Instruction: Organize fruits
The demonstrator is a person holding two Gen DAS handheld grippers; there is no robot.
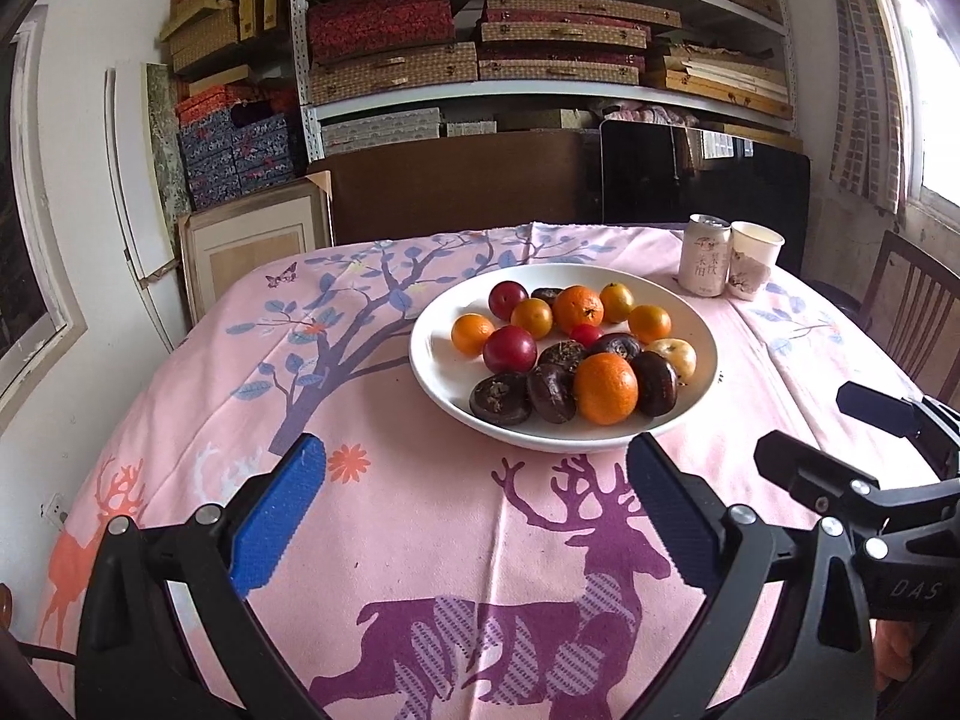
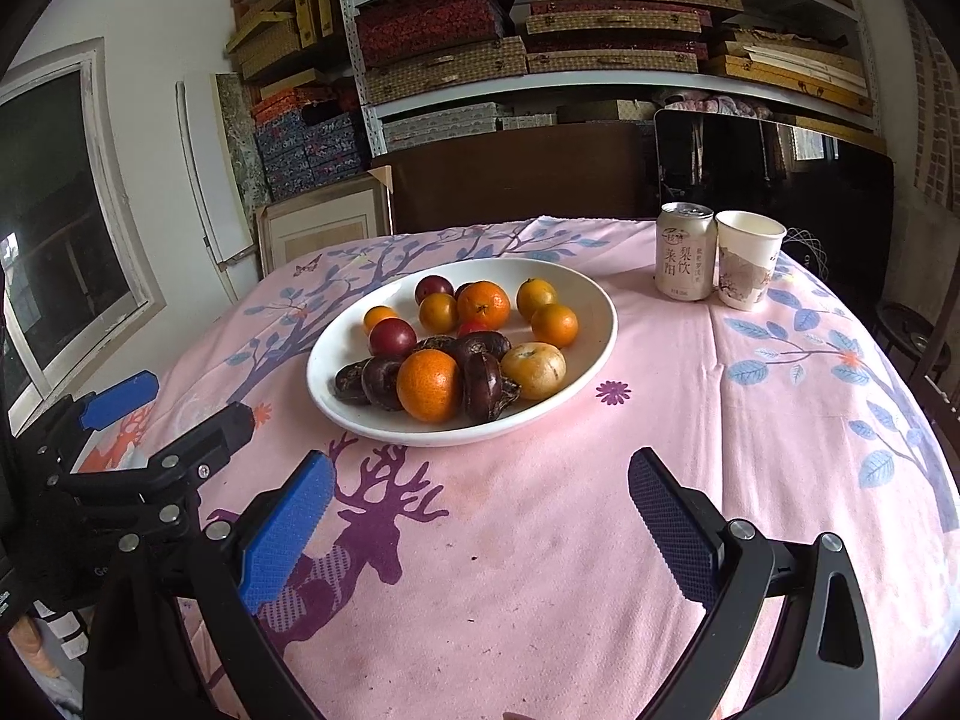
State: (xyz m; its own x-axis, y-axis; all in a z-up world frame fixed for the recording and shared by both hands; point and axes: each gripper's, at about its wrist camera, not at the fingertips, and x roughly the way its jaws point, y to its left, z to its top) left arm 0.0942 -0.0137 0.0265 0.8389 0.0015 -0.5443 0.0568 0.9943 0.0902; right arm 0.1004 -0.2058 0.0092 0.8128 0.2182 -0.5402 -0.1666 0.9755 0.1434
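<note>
Your left gripper (image 1: 474, 516) and right gripper (image 2: 480, 528) both hover wide and empty over the tabletop (image 2: 540, 570) w/ all fruits (image 2: 429, 385) mixed in the white plate (image 2: 594, 300) ahead: fits sorting pending or fruit gathered, so step undetermined.

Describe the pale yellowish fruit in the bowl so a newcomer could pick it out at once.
Start at the white bowl on the pink tablecloth. Go to the side nearest the drink can and paper cup: the pale yellowish fruit lies there, beside a dark brown fruit. It alone is dull tan-yellow; its neighbours are bright orange, red or near-black.
</note>
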